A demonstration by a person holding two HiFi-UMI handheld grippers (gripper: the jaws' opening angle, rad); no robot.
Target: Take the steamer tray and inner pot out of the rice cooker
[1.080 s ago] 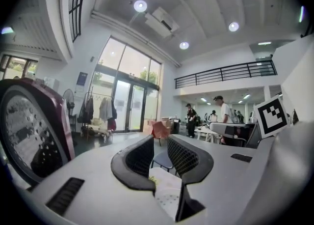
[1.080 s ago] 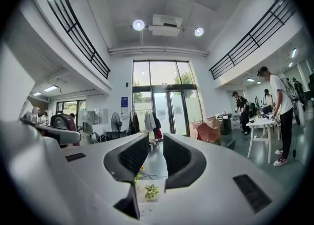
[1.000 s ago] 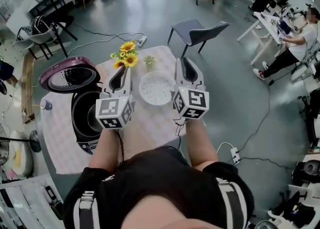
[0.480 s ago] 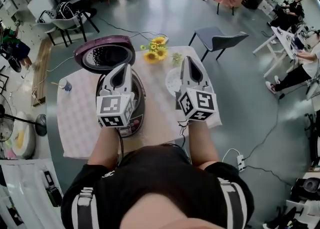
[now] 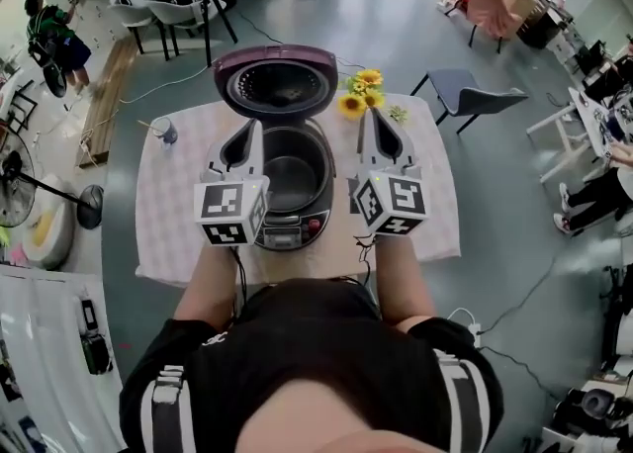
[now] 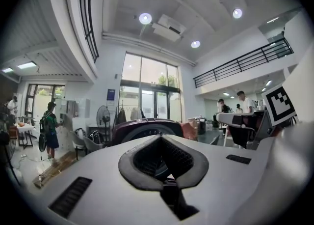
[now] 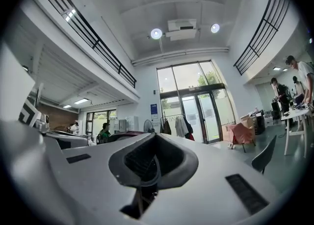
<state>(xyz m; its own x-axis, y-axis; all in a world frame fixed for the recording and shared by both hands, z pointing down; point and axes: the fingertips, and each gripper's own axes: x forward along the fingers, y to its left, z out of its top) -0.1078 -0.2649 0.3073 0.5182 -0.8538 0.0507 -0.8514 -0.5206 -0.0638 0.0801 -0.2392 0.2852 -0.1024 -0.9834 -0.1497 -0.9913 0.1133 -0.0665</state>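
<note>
A table (image 5: pixel 163 209) under a pale checked cloth carries everything. Near its far left corner stands a small cup (image 5: pixel 164 131). To the right of it, the left tongs (image 5: pixel 253 131) are held level over the left edge of the rice cooker (image 5: pixel 288 229), jaws pressed together with nothing gripped between them. The cooker sits at the middle of the table with its purple lid (image 5: pixel 277 85) swung up and open on the far side. The dark inner pot (image 5: pixel 293 169) is seated inside the cooker body and lies between the two tongs. The right tongs (image 5: pixel 369 119) are just beside the cooker's right edge, also closed on themselves. Just beyond their tips, at the far edge of the table, stand yellow sunflowers (image 5: pixel 361 95). A grey chair (image 5: pixel 475 100) is on the floor past the far right corner.
</note>
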